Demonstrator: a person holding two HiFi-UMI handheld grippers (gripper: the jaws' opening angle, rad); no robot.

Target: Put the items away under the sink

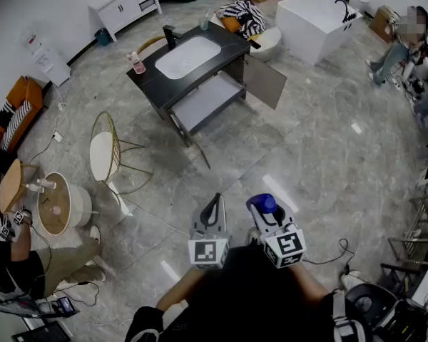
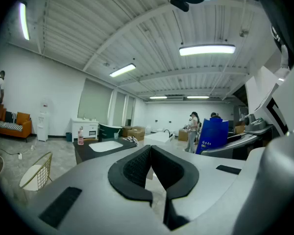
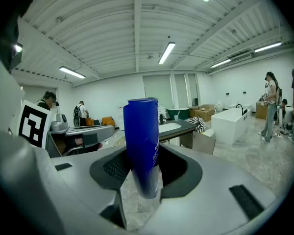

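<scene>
In the head view both grippers are held close to my body, well short of the sink cabinet (image 1: 150, 80). My right gripper (image 1: 265, 209) is shut on a tall blue bottle (image 3: 141, 146), which stands upright between its jaws. My left gripper (image 1: 214, 202) is shut with nothing in it; in the left gripper view its pads (image 2: 137, 168) meet at the tips. The dark cabinet holds a white basin (image 1: 187, 55), a black tap, and a pink bottle (image 1: 136, 63) on its left corner. Its door (image 1: 265, 81) hangs open to the right, and a drawer (image 1: 205, 101) is pulled out.
A gold wire chair (image 1: 104, 155) stands left of my path, with a round side table (image 1: 55, 204) beyond it. A cable runs over the floor. A white bathtub (image 1: 317, 24) sits at the back right. People are at the far right and lower left.
</scene>
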